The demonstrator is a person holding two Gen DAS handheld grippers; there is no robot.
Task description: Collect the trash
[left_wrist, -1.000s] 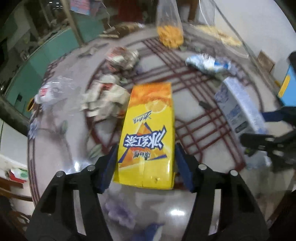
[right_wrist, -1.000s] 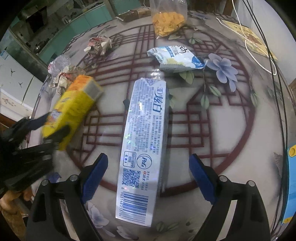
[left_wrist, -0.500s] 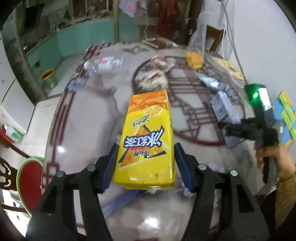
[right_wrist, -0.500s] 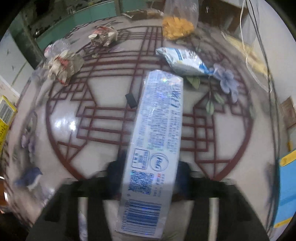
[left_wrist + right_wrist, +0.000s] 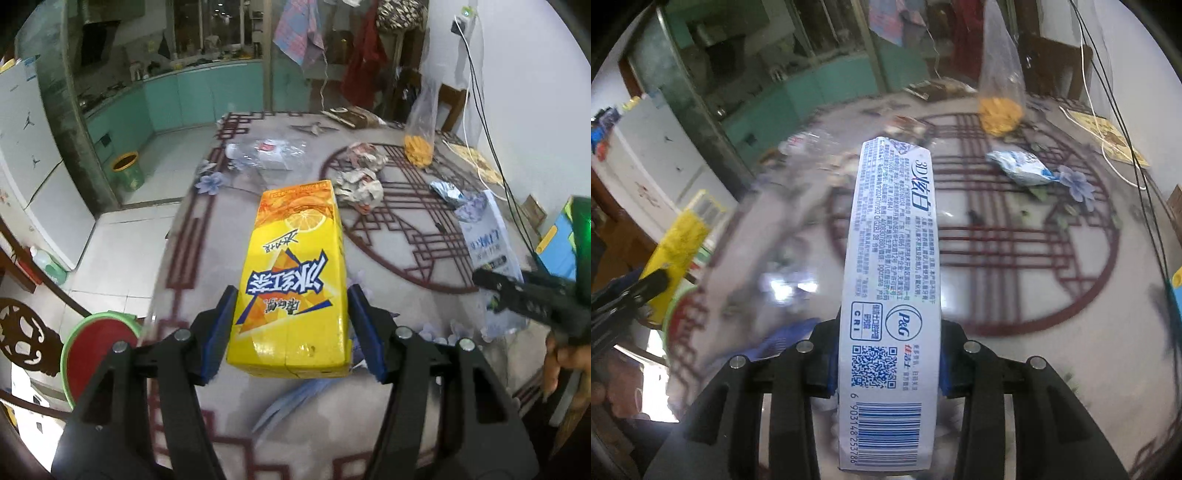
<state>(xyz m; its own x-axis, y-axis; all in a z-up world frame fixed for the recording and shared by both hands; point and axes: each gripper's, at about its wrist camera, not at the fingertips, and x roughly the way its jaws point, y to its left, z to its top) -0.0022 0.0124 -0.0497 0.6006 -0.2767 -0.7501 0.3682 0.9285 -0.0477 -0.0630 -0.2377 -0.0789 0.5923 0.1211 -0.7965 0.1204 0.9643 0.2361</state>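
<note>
My left gripper (image 5: 291,325) is shut on a yellow iced-tea carton (image 5: 295,266), its blue pads pressing both sides, held up over the left part of the patterned table (image 5: 406,314). My right gripper (image 5: 888,362) is shut on a long white toothpaste box (image 5: 890,258), which is off the tabletop. In the left wrist view the right gripper (image 5: 517,295) and the toothpaste box (image 5: 487,240) show at the right, with a person's hand below them. The right wrist view has the carton (image 5: 679,240) in the left gripper (image 5: 631,295) at its left edge.
Still lying on the table are crumpled papers (image 5: 360,184), a clear plastic bottle (image 5: 266,151), a blue-white wrapper (image 5: 1019,168) and a plastic bag of orange snacks (image 5: 417,147). A red basin with a green rim (image 5: 96,350) sits on the floor left of the table, with a small bin (image 5: 127,170) farther back.
The right gripper closed on the toothpaste box and lifted it off the table. The left gripper rose and swung left with the carton, so the floor and basin came into view.
</note>
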